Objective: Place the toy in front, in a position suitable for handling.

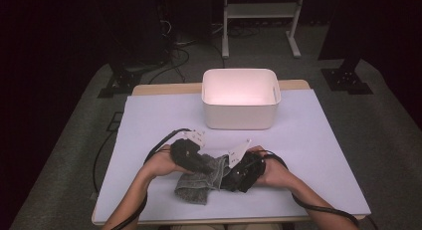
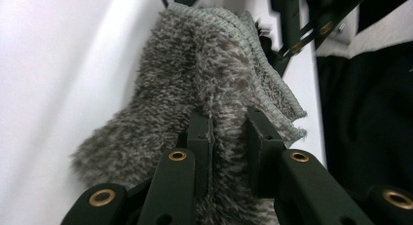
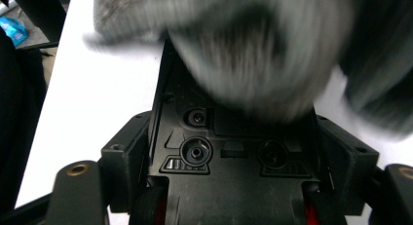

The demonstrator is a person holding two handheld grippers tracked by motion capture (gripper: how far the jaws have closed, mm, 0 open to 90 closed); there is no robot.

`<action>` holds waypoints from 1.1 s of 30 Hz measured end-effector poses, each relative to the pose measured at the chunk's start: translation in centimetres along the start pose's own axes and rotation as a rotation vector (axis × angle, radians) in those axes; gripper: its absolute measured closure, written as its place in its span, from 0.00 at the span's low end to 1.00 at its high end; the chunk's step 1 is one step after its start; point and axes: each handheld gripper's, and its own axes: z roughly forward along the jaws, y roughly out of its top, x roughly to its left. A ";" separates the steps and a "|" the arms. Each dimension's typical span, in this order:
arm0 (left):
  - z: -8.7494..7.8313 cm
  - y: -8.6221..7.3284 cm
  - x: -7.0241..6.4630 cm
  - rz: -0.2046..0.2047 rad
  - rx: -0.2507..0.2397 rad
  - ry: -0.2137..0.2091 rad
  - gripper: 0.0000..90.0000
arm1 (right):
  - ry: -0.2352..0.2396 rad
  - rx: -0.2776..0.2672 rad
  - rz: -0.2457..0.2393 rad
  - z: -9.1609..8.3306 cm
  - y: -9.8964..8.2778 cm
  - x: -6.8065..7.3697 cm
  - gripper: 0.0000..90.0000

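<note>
Towel [image 1: 199, 182], grey, on table [image 1: 149, 125]: left gripper [image 2: 228, 132] clamps it; right gripper [image 1: 238, 176] jaws spread wide, towel between them.

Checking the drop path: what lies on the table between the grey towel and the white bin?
Nothing: in the high view the white table is bare between grey towel and white bin.

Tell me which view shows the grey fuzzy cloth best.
The left gripper view: the cloth is sharp, its pile and stitched hem clear, pinched by the left gripper. The high view shows it small between both grippers; the right gripper view shows it blurred.
</note>
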 end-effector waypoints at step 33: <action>4.6 4.1 -1.2 0.108 0.064 -0.017 0.84 | -0.031 -0.047 0.106 -1.2 -2.7 0.5 0.25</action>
